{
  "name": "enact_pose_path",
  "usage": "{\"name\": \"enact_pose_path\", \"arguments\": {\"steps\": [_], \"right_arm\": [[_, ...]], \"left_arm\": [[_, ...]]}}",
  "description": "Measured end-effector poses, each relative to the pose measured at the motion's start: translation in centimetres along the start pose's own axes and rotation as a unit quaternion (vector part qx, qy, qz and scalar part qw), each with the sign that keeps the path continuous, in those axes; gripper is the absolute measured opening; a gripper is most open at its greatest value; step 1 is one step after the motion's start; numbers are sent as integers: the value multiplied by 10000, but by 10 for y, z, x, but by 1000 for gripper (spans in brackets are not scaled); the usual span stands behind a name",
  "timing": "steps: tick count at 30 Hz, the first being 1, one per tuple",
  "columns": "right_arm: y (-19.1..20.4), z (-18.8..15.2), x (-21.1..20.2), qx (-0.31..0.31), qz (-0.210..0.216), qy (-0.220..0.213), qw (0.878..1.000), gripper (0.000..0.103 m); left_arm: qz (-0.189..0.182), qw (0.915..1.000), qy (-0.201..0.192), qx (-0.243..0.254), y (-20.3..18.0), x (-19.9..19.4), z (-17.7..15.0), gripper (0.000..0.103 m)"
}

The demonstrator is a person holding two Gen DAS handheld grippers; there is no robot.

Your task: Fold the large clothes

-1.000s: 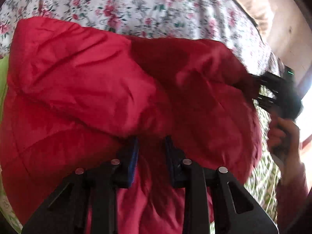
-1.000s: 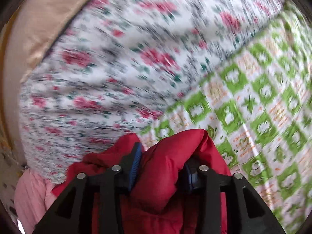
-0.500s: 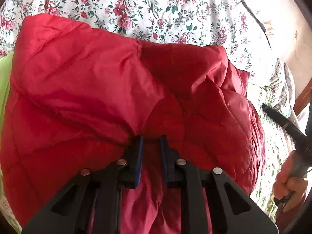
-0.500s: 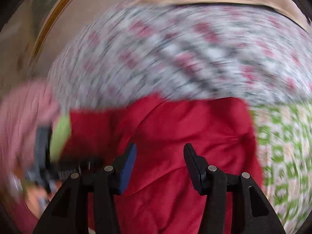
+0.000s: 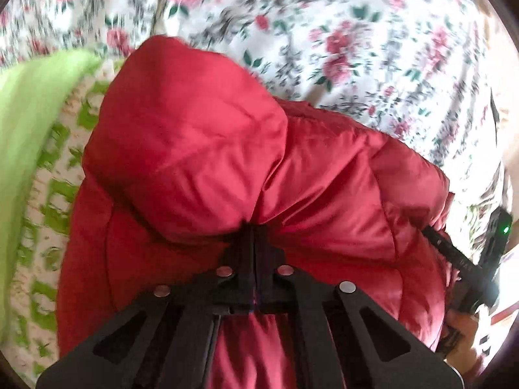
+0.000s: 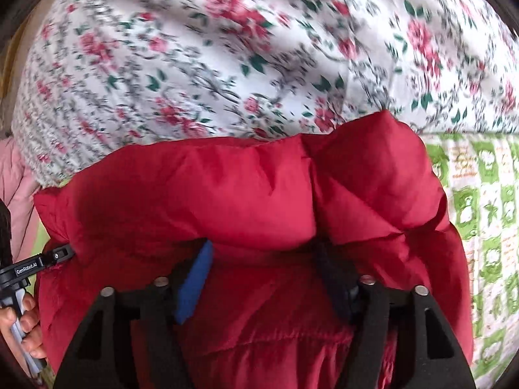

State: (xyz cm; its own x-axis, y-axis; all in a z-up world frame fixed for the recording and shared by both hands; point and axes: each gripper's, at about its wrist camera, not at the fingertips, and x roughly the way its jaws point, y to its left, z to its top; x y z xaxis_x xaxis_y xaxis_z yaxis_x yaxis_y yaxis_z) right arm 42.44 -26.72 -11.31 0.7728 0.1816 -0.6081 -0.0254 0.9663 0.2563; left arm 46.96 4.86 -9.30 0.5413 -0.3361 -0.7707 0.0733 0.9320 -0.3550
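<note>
A puffy red quilted jacket [image 5: 201, 149] lies bunched on the bed and fills the lower half of both wrist views [image 6: 246, 194]. My left gripper [image 5: 254, 230] is shut, its tips pressed together on a gathered pinch of the jacket's fabric under a thick fold. My right gripper [image 6: 264, 249] has its jaws opening wide; a thick roll of the jacket lies between them, and the blue pad [image 6: 194, 278] stands clear of the cloth. Each gripper also shows at the edge of the other's view, held by a hand [image 5: 467, 327].
A white bedsheet [image 6: 227, 64] with red flowers spreads beyond the jacket. A green-and-white patterned cloth [image 6: 480, 227] lies to its right, and a lime green fabric [image 5: 29, 123] at the left. A pink garment [image 6: 16, 178] sits at the left edge.
My left jaws have closed fully onto the fabric. My right gripper let go of the red fold it held, spread its jaws and swung round over the jacket's long edge.
</note>
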Motion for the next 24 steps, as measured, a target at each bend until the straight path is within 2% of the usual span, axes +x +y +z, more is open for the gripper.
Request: {"name": "enact_pose_path", "arguments": {"steps": [8, 12, 18, 24], "right_arm": [[-11, -7, 10, 158, -8, -28, 9999, 73], [-6, -4, 8, 132, 1, -79, 9999, 73], [-5, -6, -30, 141, 33, -239, 9996, 75], [-6, -19, -59, -11, 250, -56, 9997, 75]], "left_arm": [[-64, 10000, 55, -27, 2, 6, 1, 2], [-91, 9999, 55, -98, 14, -18, -5, 2], [-8, 9997, -226, 27, 15, -62, -22, 3], [-139, 9992, -361, 131, 29, -99, -47, 7]]}}
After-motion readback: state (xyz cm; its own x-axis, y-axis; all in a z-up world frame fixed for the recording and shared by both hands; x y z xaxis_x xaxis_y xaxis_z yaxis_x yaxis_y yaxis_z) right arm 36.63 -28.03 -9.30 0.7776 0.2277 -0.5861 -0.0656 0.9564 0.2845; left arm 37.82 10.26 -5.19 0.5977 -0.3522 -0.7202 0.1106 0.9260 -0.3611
